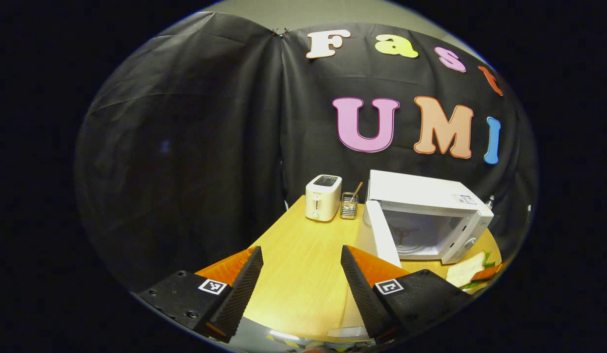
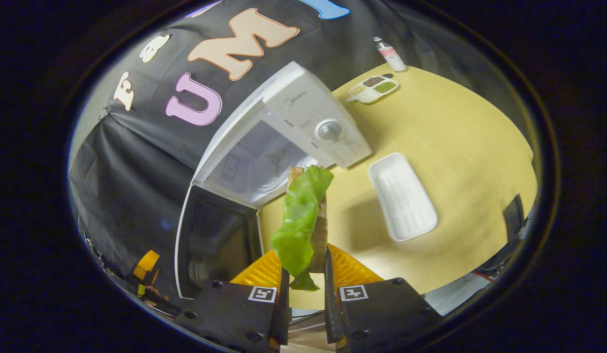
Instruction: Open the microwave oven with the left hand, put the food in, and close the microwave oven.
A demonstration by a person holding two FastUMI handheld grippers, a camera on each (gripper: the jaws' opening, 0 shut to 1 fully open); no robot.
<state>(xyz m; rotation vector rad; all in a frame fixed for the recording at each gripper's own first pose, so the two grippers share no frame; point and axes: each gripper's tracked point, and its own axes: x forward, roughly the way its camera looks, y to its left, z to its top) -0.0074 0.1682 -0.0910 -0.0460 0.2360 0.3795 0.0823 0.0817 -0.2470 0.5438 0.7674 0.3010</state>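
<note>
pinching the sandwich (image 2: 303, 215), the right hand-held gripper (image 2: 303, 287) hovers before the open microwave (image 2: 284, 127).

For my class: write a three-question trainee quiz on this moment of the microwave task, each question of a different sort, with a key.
1. True or false: the microwave stands with its door open.
2. What does the right gripper hold? A) the white tray B) the sandwich with a green leaf C) the toaster
3. Fill in: the left gripper is ____ and holds nothing.

Key: 1 true; 2 B, both fingers press on the sandwich, lifted in front of the oven's opening; 3 open, with bare table showing between its fingers.
</note>
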